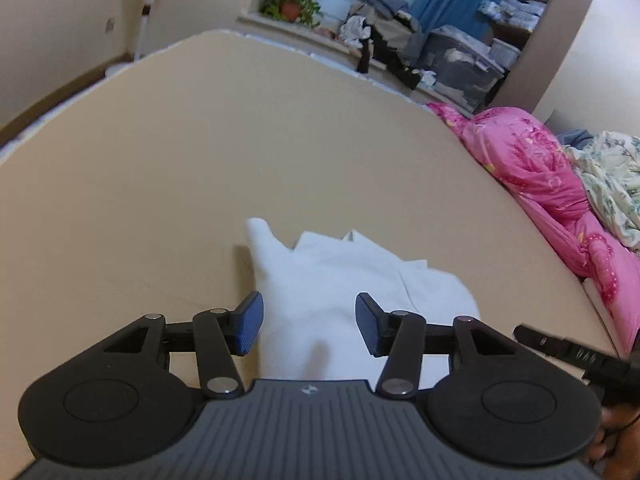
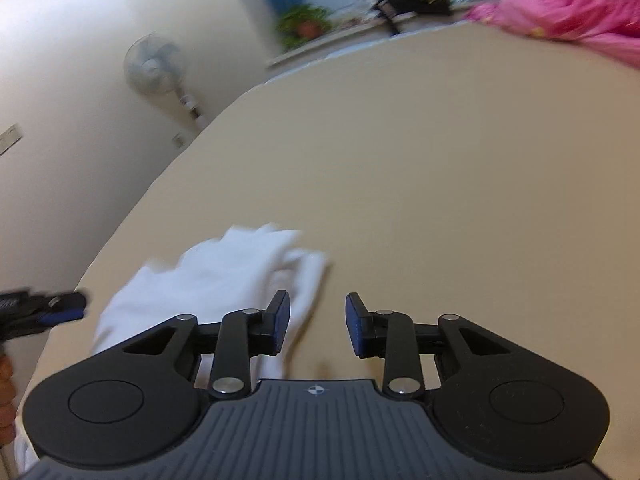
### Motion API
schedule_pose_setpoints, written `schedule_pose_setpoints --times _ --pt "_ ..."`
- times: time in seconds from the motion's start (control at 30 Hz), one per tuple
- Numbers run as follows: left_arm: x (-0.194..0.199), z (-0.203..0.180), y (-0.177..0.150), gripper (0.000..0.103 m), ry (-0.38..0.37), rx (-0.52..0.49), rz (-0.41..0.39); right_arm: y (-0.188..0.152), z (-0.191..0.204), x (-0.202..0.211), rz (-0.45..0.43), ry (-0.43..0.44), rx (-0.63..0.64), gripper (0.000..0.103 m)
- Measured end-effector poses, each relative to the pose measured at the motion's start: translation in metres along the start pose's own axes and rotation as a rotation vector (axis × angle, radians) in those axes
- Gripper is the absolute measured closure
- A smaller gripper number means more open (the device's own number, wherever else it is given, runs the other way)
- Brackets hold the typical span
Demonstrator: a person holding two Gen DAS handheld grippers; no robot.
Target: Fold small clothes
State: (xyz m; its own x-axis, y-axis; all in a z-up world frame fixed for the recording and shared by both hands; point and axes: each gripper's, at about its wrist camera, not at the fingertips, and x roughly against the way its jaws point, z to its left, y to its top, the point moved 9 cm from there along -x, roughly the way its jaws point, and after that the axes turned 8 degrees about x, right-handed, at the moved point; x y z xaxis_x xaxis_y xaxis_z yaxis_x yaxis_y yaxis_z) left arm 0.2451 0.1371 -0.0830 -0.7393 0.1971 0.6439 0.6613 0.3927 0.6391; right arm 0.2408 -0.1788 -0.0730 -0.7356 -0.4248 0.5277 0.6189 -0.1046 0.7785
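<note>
folding looks only partly done: the white garment (image 1: pixel 352 280) lies rumpled on the beige bed (image 1: pixel 200 160). our left gripper (image 1: pixel 310 326) and right gripper (image 2: pixel 318 322) are both apart, holding nothing.

A small white garment (image 1: pixel 352 280) lies crumpled and partly folded on the tan bed (image 1: pixel 280 140), close to its near edge.
</note>
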Motion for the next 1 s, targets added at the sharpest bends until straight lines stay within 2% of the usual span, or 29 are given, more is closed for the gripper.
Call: schedule_pose_setpoints --times 0.07,0.17,0.23,0.33,0.4,0.47,0.53,0.6,0.63,0.73,0.83,0.87,0.93,1.0 --pt "0.012 -0.004 -0.002 0.048 -0.032 -0.024 0.015 0.002 0.015 0.008 0.001 0.087 0.041 0.069" --pt "0.017 -0.021 -0.015 0.048 -0.093 -0.078 0.07 -0.013 0.042 0.012 0.08 0.202 0.151 0.063" --pt "0.011 -0.033 -0.031 0.048 -0.076 -0.158 0.114 -0.031 0.057 0.008 0.148 0.242 0.205 0.057" --pt "-0.015 -0.025 -0.063 0.048 0.043 -0.23 0.227 -0.045 0.048 -0.005 0.213 0.148 0.267 0.056" --pt "-0.019 -0.024 -0.068 0.048 0.069 -0.24 0.233 -0.049 0.042 -0.008 0.23 0.172 0.196 0.071" --pt "-0.01 -0.03 -0.062 0.048 0.049 -0.235 0.208 -0.041 0.038 -0.004 0.202 0.187 0.153 0.092" --pt "0.007 -0.034 -0.061 0.048 0.027 -0.257 0.183 -0.034 0.033 0.008 0.163 0.204 0.104 0.096" --pt "0.017 -0.035 -0.069 0.048 0.0 -0.294 0.189 -0.032 0.027 0.007 0.172 0.186 0.074 0.096" --pt "0.015 -0.037 -0.078 0.048 0.002 -0.325 0.218 -0.039 0.024 0.004 0.2 0.167 0.087 0.096" --pt "0.008 -0.041 -0.103 0.047 0.091 -0.467 0.24 -0.053 0.021 -0.005 0.251 0.138 0.121 0.093" --pt "0.022 -0.045 -0.1 0.047 0.066 -0.449 0.22 -0.042 0.028 0.007 0.199 0.11 0.138 0.084" --pt "0.028 -0.045 -0.097 0.047 0.051 -0.431 0.215 -0.037 0.034 0.01 0.168 0.099 0.178 0.078" --pt "0.038 -0.044 -0.096 0.047 0.033 -0.416 0.197 -0.033 0.048 0.017 0.126 0.081 0.297 0.076" --pt "0.037 -0.037 -0.1 0.047 0.053 -0.418 0.205 -0.038 0.062 0.021 0.122 0.105 0.375 0.074"
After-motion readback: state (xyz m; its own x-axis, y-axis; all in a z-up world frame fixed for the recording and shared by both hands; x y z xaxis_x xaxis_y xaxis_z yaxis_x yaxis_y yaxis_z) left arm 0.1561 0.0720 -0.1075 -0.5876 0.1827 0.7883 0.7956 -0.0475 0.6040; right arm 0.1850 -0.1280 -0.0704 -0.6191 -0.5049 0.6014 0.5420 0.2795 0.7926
